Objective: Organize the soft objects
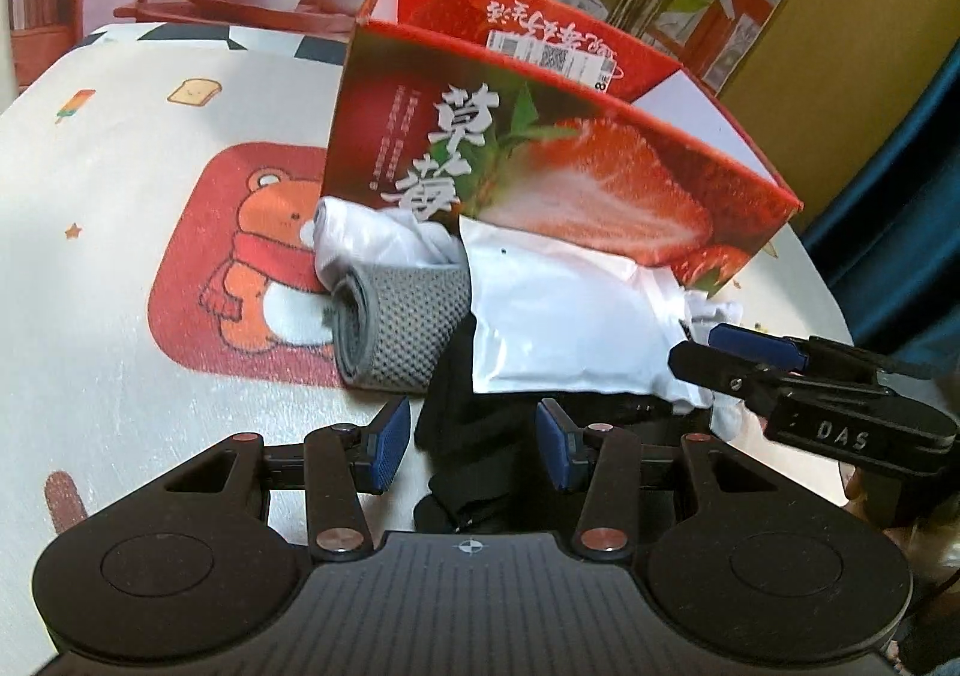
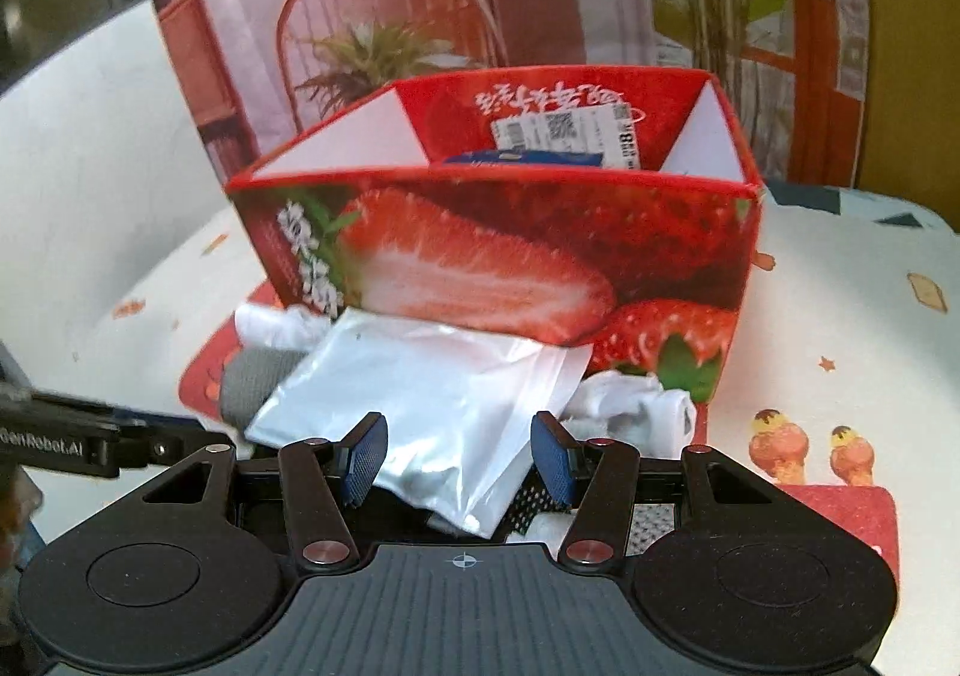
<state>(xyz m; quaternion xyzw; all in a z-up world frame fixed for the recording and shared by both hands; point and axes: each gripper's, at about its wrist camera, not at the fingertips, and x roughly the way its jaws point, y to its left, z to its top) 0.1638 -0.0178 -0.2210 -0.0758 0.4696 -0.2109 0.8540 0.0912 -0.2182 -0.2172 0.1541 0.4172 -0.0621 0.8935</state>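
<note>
A pile of soft things lies against the front of an open red strawberry box point(image 1: 540, 178) point(image 2: 492, 256). It holds a white plastic pouch point(image 1: 564, 316) point(image 2: 420, 406), a rolled grey cloth point(image 1: 396, 328) point(image 2: 252, 376), a rolled white cloth point(image 1: 372, 238) point(image 2: 276, 325), a black cloth point(image 1: 462, 424) and white socks point(image 2: 636, 412). My left gripper point(image 1: 474, 445) is open low over the black cloth, which lies between its pads without being pressed. My right gripper point(image 2: 459, 457) point(image 1: 696, 349) is open around the pouch's near corner.
A cream tablecloth point(image 1: 120, 316) with a red bear patch point(image 1: 240, 268) covers the table. A blue packet point(image 2: 528, 157) shows inside the box. Behind it hangs a backdrop of plants and a chair. My left gripper's body point(image 2: 66, 439) reaches in from the left.
</note>
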